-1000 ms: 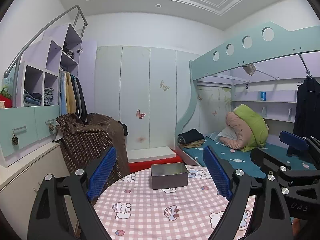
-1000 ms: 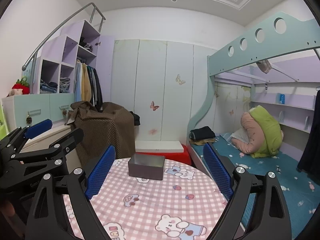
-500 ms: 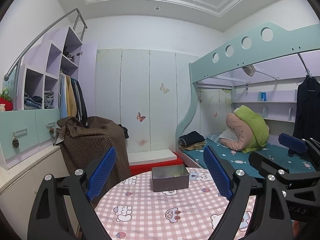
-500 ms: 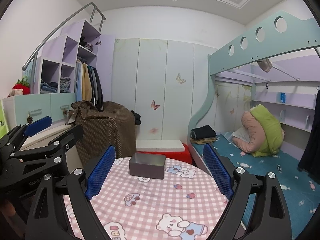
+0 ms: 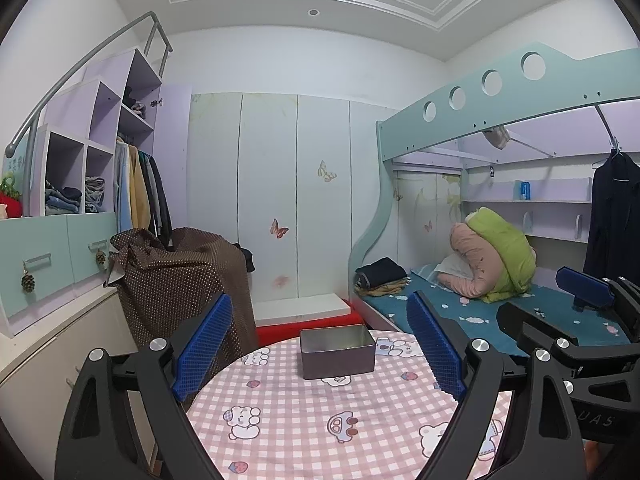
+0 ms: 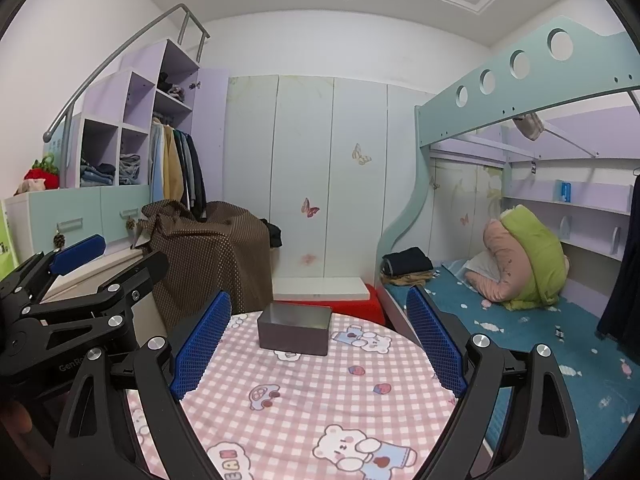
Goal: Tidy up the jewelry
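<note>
Left wrist view: the left gripper [image 5: 318, 348], jaws spread wide and empty, hovers over the round table's pink checked bear-print cloth [image 5: 320, 420]. The open grey rectangular metal tin [image 5: 337, 347] sits near the far edge. "UAS" shows on the right gripper [image 5: 576, 312].

Right wrist view: the right gripper [image 6: 316, 344] is spread, empty; "GenRo" marks the left gripper [image 6: 116, 268]. The tin [image 6: 295, 328] stands ahead, bare cloth [image 6: 320, 396] between; the cloth reads "EAM".

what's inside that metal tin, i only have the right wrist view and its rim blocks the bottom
Observer: In the left wrist view the metal tin has no lid and its shiny inner walls show. There is one tiny glint on the bottom, too small to name.
Operator: is the left hand-held gripper holding anything
Observer: No. The left hand-held gripper is spread wide with nothing between its fingers, and the tin sits farther off on the checked tablecloth.
</note>
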`<state>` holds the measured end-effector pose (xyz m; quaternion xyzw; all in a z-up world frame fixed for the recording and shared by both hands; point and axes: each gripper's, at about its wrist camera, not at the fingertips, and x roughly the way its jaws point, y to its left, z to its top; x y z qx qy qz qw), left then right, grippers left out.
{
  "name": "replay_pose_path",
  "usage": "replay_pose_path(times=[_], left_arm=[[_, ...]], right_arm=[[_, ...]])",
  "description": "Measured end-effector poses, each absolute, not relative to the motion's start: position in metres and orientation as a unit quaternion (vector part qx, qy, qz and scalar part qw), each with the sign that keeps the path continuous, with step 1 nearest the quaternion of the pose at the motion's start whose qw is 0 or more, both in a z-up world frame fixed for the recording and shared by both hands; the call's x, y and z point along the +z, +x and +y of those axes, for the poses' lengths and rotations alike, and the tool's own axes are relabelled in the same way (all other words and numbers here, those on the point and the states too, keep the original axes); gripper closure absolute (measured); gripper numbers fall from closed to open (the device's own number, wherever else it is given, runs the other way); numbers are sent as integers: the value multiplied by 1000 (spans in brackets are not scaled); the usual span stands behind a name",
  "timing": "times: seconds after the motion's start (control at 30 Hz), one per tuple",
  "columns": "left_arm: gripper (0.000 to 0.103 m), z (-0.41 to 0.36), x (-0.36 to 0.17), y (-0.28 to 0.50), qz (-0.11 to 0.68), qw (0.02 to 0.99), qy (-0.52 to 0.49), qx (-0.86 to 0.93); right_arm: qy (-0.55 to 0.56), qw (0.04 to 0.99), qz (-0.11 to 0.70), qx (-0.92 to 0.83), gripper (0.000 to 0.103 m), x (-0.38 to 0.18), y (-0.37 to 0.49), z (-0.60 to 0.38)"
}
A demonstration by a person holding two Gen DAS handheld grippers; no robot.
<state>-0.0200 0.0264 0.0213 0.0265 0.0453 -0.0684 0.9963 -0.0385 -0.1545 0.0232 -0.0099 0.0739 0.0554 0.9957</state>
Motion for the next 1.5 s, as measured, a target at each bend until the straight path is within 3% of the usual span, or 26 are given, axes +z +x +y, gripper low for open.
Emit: replay_pose_path(times=[1.5], left_arm=[[17,26,18,-18,46,996,34,-65]], right_arm=[[-5,995,79,55,16,19,-35,-155]])
